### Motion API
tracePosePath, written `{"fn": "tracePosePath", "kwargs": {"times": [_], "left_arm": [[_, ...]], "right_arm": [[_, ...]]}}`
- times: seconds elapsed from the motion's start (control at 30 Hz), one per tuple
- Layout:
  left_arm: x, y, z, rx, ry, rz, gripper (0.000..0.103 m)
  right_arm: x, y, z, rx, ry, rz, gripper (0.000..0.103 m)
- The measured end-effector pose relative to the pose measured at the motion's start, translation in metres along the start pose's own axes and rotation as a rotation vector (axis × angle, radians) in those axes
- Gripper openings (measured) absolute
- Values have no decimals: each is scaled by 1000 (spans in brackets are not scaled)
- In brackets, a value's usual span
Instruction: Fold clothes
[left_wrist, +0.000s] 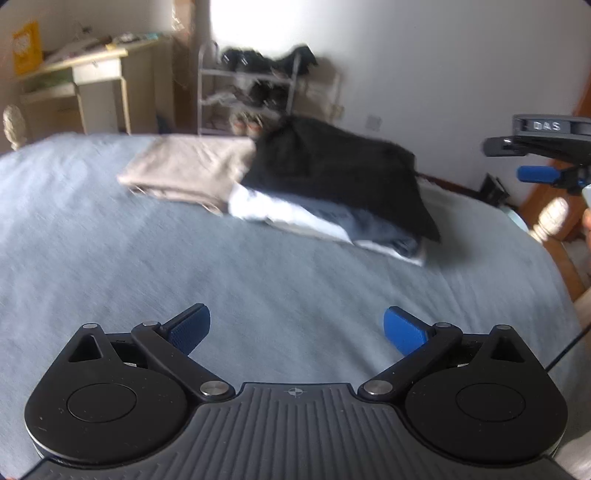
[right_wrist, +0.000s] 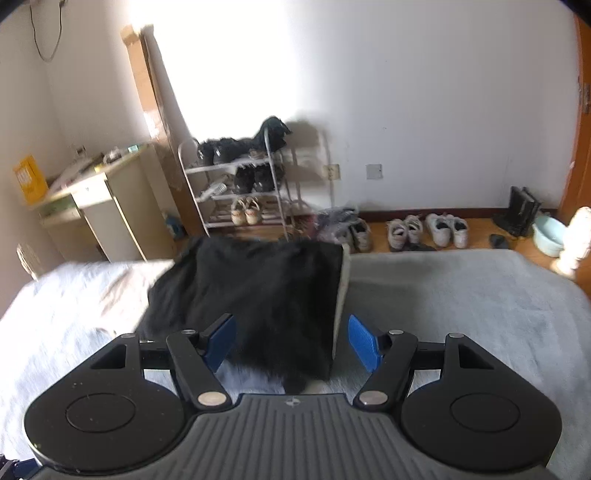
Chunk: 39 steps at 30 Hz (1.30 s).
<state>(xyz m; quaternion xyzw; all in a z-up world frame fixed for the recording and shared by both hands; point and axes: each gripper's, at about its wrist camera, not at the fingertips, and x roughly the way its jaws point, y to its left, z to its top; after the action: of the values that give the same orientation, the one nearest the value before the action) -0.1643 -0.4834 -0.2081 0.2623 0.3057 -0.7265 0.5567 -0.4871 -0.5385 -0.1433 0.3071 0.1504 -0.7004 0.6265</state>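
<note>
Black cloth, a dark garment (left_wrist: 340, 166), lies on top of a pile at the far side of the bed (left_wrist: 110, 258), over a white piece (left_wrist: 266, 210) and a blue one (left_wrist: 380, 232), with a folded beige garment (left_wrist: 188, 166) touching the pile's left side. That looks like a stack of finished work kept clear of the near bedsheet, where folding has room. The left gripper (left_wrist: 296, 328) hangs over bare sheet, jaws wide and holding nothing. The right gripper (right_wrist: 291, 341) is also spread and empty, its blue fingers (right_wrist: 221, 341) straddling the black garment's near edge without touching. Beyond the bed stand a shoe rack (right_wrist: 251, 184), a desk (right_wrist: 92, 199) and floor shoes (right_wrist: 428, 229), none in the way.
</note>
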Motion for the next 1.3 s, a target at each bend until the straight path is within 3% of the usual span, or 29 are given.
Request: {"fn": "tracePosePath", "kwargs": {"times": [0.23, 0.4, 0.6, 0.8, 0.9, 1.07, 1.3], "left_arm": [[-7, 15, 22, -30, -96, 13, 103], [10, -17, 26, -104, -135, -68, 103], [37, -66, 10, -149, -76, -109, 103], [36, -98, -1, -150, -74, -36, 103], [36, -105, 2, -109, -70, 33, 103], [44, -104, 1, -103, -36, 76, 103], [39, -99, 7, -211, -48, 53, 103]], "right_arm": [[4, -13, 0, -98, -98, 59, 74], [15, -15, -39, -243, -61, 97, 78], [26, -14, -78, -338, 21, 119, 79], [20, -25, -77, -244, 90, 59, 90], [21, -30, -78, -214, 82, 42, 91], [27, -36, -79, -211, 90, 10, 91], [11, -41, -63, -200, 72, -64, 97]]}}
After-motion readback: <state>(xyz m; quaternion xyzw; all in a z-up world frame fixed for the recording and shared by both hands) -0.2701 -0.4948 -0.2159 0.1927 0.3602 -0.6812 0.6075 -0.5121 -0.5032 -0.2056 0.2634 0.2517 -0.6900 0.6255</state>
